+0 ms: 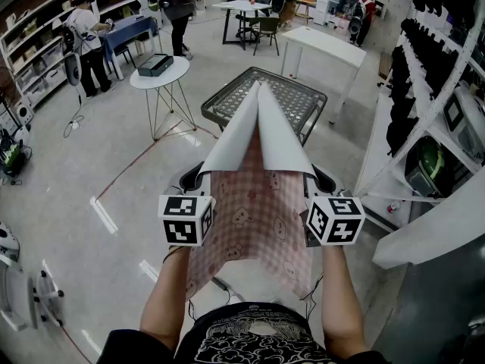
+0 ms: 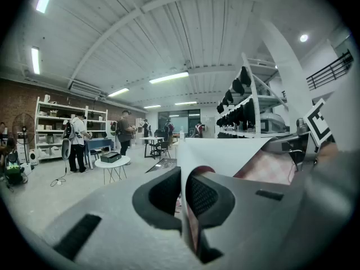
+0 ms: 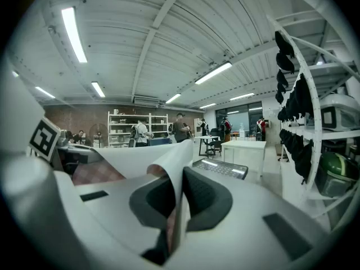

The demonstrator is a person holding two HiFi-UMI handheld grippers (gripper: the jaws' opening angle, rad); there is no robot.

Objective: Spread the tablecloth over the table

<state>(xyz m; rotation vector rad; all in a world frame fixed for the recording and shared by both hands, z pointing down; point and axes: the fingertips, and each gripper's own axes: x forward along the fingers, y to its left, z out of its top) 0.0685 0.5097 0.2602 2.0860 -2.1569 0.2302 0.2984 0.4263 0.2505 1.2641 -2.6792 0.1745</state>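
- Low in the middle of the frame, the pink checked tablecloth with a white back [image 1: 250, 218] hangs between the left gripper [image 2: 184, 198] and the right gripper [image 3: 179, 198].
- Both are squeezed tight, one on each side edge of the cloth.

No words, numbers or brand names can be read anywhere; the marker cubes [image 1: 186, 219] carry only black-and-white square patterns.

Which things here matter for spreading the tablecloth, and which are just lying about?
For the job: tablecloth, perforated metal table, left claw and right claw, both clamped on the tablecloth.
Just about: round side table with a black box, long white table, shelves.
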